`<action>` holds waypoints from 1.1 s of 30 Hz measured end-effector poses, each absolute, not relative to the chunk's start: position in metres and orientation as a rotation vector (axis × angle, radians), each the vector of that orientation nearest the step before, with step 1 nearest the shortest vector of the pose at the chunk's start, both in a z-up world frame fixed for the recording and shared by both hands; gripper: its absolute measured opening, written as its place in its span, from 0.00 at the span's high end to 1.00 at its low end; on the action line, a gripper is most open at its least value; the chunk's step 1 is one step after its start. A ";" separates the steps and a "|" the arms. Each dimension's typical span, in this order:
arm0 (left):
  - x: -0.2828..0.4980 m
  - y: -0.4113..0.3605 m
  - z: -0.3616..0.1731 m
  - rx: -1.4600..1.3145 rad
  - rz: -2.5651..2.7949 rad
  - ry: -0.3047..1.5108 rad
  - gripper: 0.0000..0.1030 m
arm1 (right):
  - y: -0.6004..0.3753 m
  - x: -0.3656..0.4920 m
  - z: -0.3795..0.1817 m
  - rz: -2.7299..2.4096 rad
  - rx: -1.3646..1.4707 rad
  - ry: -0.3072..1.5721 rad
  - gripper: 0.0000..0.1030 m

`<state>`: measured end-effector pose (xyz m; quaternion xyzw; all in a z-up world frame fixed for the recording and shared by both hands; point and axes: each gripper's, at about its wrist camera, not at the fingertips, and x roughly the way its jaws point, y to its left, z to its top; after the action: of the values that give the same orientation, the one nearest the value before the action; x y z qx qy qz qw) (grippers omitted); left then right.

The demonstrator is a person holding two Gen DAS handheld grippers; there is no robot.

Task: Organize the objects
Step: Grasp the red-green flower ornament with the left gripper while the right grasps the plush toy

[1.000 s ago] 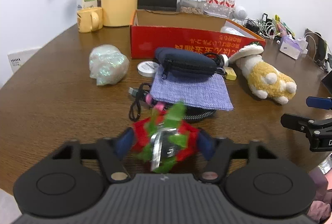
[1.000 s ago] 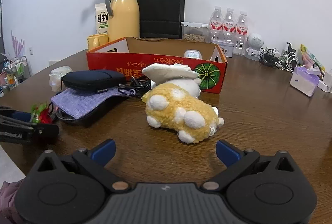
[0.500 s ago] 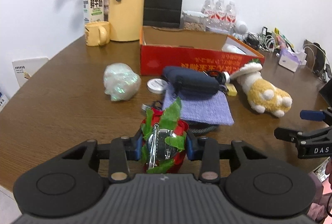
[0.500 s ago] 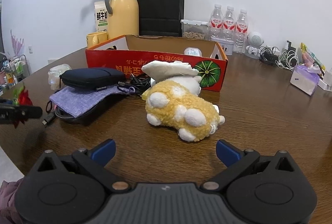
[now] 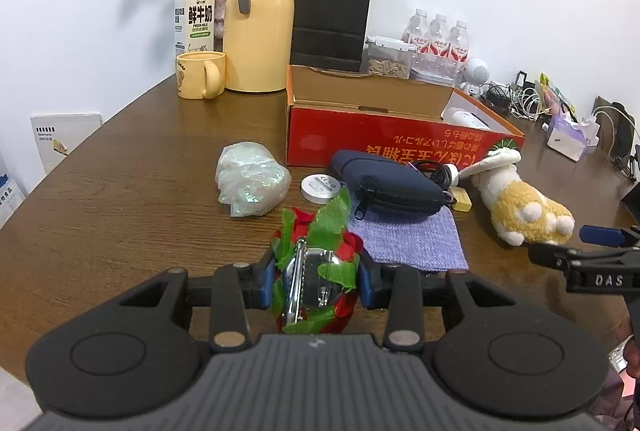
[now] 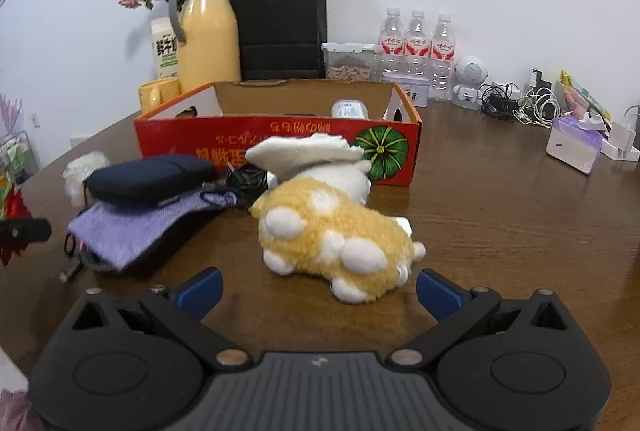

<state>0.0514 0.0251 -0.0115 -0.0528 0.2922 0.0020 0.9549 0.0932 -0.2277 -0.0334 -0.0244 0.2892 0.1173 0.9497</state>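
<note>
We held the red and green ornament (image 5: pixel 316 271) in our left gripper (image 5: pixel 316 281), jaws closed on its sides, lifted above the worktop (image 5: pixel 120 215); its metal clip ran lengthwise away from the camera, green leaves pointing up toward the red box (image 5: pixel 400 135). A second earlier it sat lower and blurred; it had since risen and steadied, with the box looking nearer. Our right gripper (image 6: pixel 318 289) hovered with jaws open and empty just before the yellow plush toy (image 6: pixel 332 227), which lay beside the purple cloth (image 6: pixel 132 227) and dark pouch (image 6: pixel 148 179), much as before.
</note>
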 end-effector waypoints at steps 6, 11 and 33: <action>0.057 0.030 -0.015 -0.118 -0.001 0.604 0.63 | -0.224 0.112 -0.033 0.190 0.002 0.582 0.00; 0.066 0.033 -0.017 -0.127 -0.008 0.610 0.63 | -0.217 0.126 -0.036 0.149 0.012 0.582 0.00; 0.080 0.047 -0.022 -0.160 -0.001 0.621 0.63 | -0.220 0.163 -0.046 0.104 0.059 0.616 0.00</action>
<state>0.0796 0.0470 -0.0225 -0.0787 0.3053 -0.0005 0.9490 0.1626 -0.2198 -0.0460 0.0289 0.3028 0.0512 0.9512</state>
